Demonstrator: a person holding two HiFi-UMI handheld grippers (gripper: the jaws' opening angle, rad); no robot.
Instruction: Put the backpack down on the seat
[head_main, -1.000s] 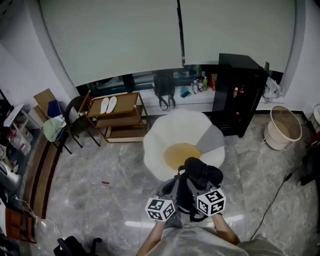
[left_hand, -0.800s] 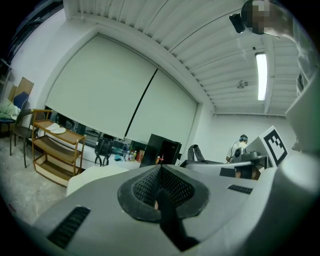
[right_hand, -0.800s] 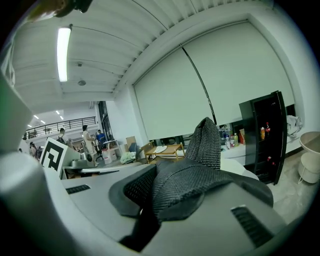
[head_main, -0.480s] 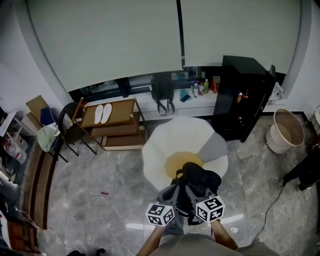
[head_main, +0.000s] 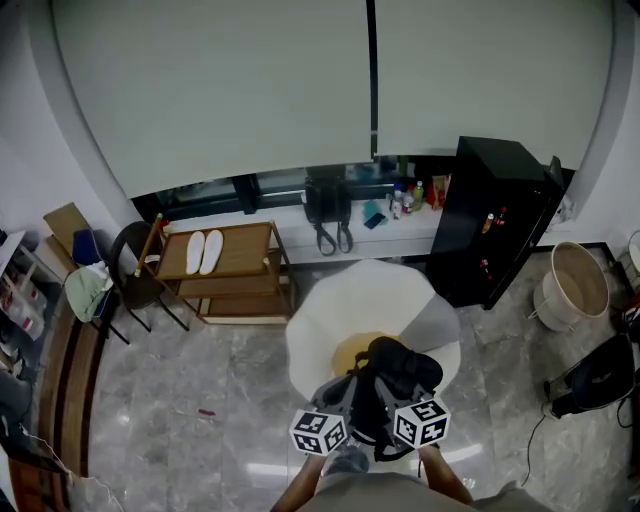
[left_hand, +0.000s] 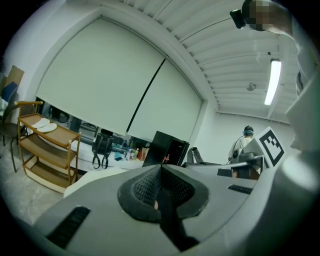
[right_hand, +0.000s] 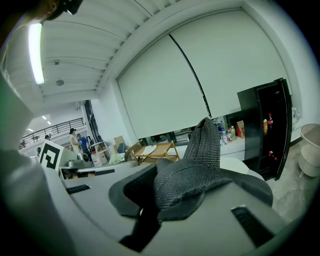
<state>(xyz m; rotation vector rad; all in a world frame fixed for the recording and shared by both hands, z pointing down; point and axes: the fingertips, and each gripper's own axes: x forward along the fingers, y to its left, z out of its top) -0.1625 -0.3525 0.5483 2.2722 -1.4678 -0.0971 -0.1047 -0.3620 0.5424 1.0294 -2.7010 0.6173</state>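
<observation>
Item: dark backpack (head_main: 393, 372), held up at the near edge of the white seat (head_main: 335, 300), overlapping the near part of its yellow centre; can't tell if it touches the cushion. Your R hand-held gripper (right_hand: 150, 186) is clenched on the backpack's woven grey fabric, which bunches over the jaws. Your L hand-held gripper (left_hand: 161, 172) has jaws pressed together w/ no fabric seen between them, sitting just left of the bag. Surrounds: wooden rack (head_main: 225, 262) far left, black cabinet (head_main: 497, 215) far right, round basket (head_main: 575, 285) right of that.
</observation>
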